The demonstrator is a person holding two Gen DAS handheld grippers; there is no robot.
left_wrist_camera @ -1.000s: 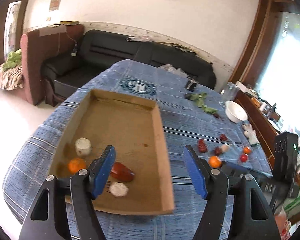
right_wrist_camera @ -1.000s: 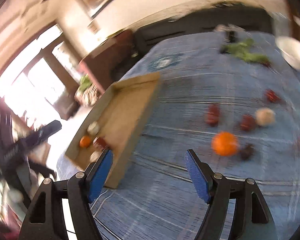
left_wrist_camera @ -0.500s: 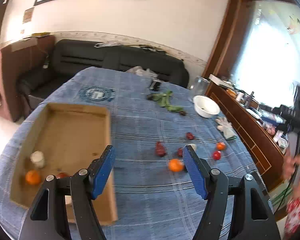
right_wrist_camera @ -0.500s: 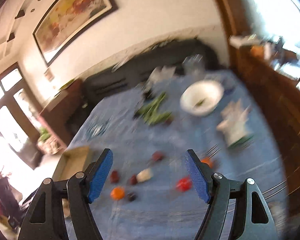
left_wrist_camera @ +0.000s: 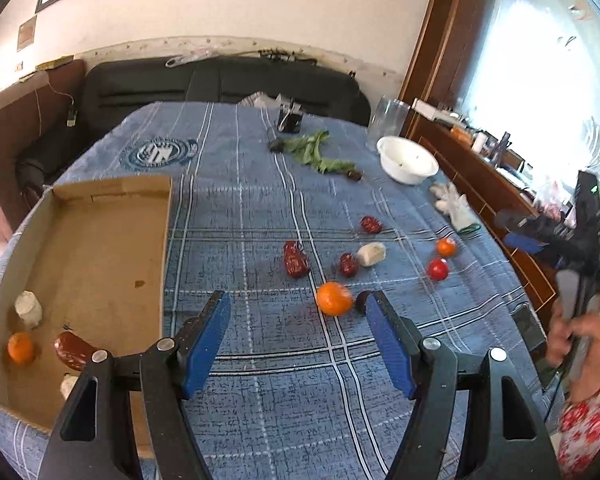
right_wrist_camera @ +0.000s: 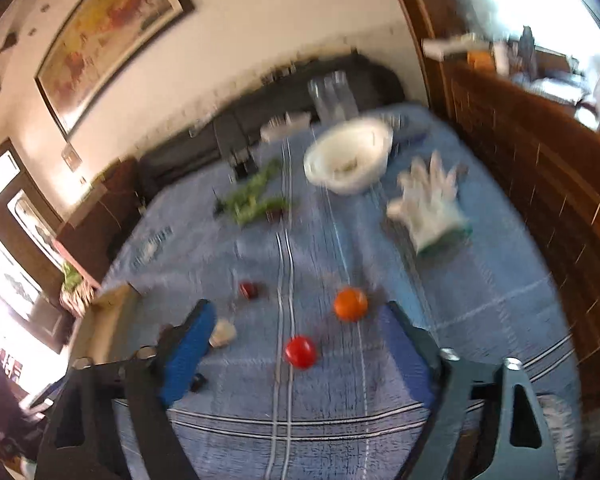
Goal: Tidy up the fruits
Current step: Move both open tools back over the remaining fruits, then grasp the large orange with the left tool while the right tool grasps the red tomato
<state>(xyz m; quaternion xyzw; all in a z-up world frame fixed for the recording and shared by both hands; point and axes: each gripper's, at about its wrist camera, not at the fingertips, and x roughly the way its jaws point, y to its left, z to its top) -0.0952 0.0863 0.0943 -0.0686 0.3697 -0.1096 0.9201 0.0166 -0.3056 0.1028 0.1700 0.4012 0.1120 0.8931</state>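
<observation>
The left gripper (left_wrist_camera: 298, 344) hangs over the blue checked tablecloth (left_wrist_camera: 284, 412) with its two blue pads spread apart and nothing between them. Just past its tips lies a big orange (left_wrist_camera: 333, 298), with a small dark fruit (left_wrist_camera: 363, 301) touching its right side. A bit farther out are a long wrinkly red fruit (left_wrist_camera: 296, 259), a smaller red one (left_wrist_camera: 348, 264), a pale lump (left_wrist_camera: 371, 254) right beside that one, and another red fruit (left_wrist_camera: 371, 224) behind them. To the right sit a red tomato (left_wrist_camera: 438, 268) and a small orange (left_wrist_camera: 445, 246), near each other but not touching. On the left is a flat cardboard box (left_wrist_camera: 100, 248). In its near corner lie an orange fruit (left_wrist_camera: 20, 347), a dark red fruit (left_wrist_camera: 71, 350) and a white lump (left_wrist_camera: 29, 308). Far back are some green leaves (left_wrist_camera: 314, 152), a white bowl (left_wrist_camera: 407, 159) and a white glove (left_wrist_camera: 454, 205). The right gripper (right_wrist_camera: 296, 354) also has its pads wide apart and empty. This picture is blurry. The same red tomato (right_wrist_camera: 300, 351) lies on the cloth in the gap between the pads, not touched by them, and the small orange (right_wrist_camera: 351, 304) is a little past it. At the right edge of the left camera's view, a hand (left_wrist_camera: 576, 340) holds that gripper's handle.
</observation>
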